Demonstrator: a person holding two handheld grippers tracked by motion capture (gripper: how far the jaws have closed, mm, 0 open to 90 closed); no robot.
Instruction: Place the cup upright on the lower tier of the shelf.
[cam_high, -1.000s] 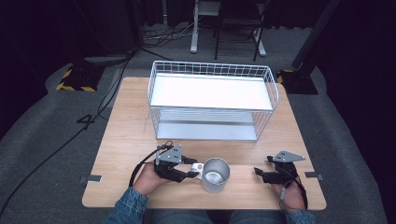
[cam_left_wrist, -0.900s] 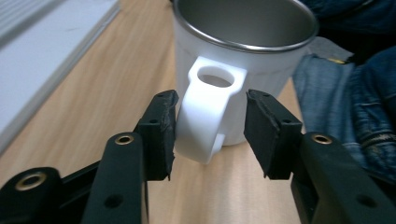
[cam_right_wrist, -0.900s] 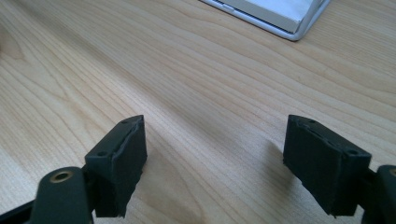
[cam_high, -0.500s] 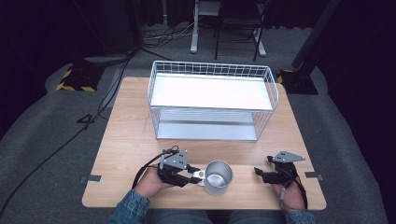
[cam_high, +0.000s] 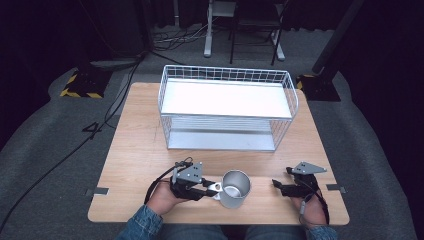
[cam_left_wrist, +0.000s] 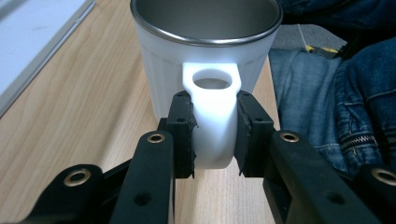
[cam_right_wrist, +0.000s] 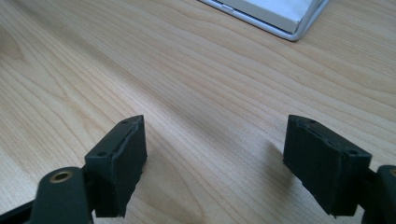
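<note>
I see a white mug (cam_high: 234, 189) with a metal-lined, steel-grey inside standing upright near the front edge of the wooden table (cam_high: 135, 150), and as far as I can see into it, nothing lies in it. Its outer wall is smooth, glossy white, its rim a thin band of bright metal, and its handle (cam_left_wrist: 212, 121) is a flat white loop with an oval hole at the top. My left gripper (cam_left_wrist: 214, 133) has its two black jaws clamped on that handle, one ribbed pad pressed to each side, with the mug body just beyond the jaw tips. In the high view the same left gripper (cam_high: 207, 187) lies low at the mug's left side, a grey three-cornered plate on its top and a black cable looping behind it. Farther back on the table stands a white wire basket (cam_high: 227, 75) of thin grid mesh, rectangular with rounded corners; a flat white panel sits as an upper shelf inside it and a lower shelf lies beneath, and I make out nothing resting on either. My right gripper (cam_high: 279, 186) rests on the table well to the right of the mug, touching nothing. In the right gripper view its jaws stand wide apart with only pale, straight-grained wood between them, the blocky matte black pads (cam_right_wrist: 122, 161) showing rough, chipped edges. A corner of the basket's metal base (cam_right_wrist: 280, 16) shows at the top of that view.
</note>
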